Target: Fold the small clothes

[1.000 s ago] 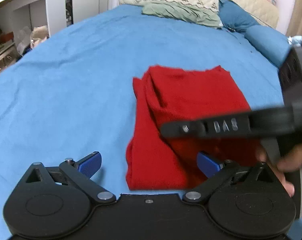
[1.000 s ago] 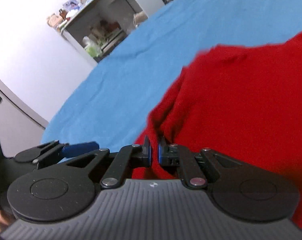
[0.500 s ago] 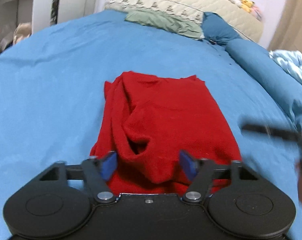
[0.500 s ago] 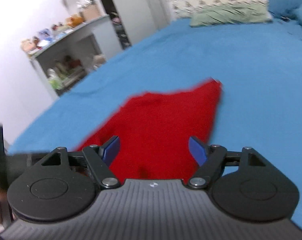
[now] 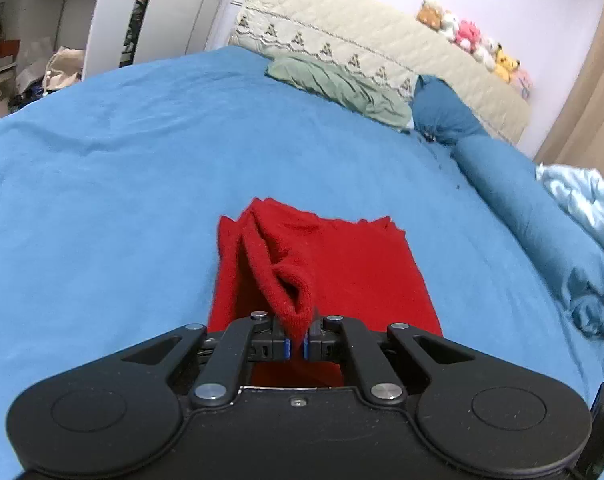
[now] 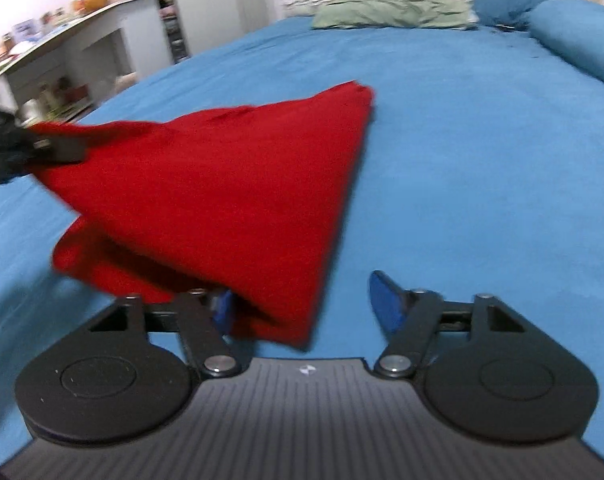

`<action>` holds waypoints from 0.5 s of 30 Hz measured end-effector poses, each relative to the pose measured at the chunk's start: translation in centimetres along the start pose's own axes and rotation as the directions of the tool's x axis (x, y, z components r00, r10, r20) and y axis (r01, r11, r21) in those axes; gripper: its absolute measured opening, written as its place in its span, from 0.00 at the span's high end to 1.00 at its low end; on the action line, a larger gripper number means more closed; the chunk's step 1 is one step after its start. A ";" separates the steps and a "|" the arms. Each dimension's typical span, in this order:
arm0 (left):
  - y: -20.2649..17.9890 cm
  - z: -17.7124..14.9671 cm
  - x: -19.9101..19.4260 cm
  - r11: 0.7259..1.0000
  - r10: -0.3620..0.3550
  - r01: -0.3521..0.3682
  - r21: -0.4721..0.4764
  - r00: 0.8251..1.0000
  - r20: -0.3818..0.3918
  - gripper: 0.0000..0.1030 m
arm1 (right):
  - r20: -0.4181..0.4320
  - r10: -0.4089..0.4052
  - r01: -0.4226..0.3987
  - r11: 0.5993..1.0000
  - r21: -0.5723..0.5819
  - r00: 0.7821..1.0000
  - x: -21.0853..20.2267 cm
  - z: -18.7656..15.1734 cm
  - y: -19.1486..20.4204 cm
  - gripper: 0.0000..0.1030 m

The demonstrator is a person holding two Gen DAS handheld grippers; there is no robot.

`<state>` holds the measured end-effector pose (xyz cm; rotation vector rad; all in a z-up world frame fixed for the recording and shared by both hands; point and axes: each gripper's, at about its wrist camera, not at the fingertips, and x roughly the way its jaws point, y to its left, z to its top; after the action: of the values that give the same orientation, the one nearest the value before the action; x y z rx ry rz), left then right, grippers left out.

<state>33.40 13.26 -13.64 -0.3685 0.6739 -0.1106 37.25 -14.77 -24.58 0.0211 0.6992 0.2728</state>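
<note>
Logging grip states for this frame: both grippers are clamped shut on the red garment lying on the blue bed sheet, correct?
Not quite. Only the left gripper is clamped shut on the red garment. The right wrist view shows the right gripper open, its fingers spread around the garment's near corner. The garment does lie on the blue bed sheet.

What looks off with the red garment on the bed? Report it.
The red garment is not lying flat: a puckered ridge with an open pocket runs along its left side, pinched by the left gripper. The right gripper is open at the near corner.
</note>
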 end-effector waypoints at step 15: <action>0.8 -5.5 -0.1 0.963 0.227 -0.234 0.133 0.972 0.065 0.67 | -0.036 0.014 -0.018 0.991 -0.131 0.999 -1.1 -1.1 -2.1 0.28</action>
<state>29.89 12.35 -17.82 -0.1556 0.6517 0.0732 36.31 -17.19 -24.98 -0.1035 0.7150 0.3346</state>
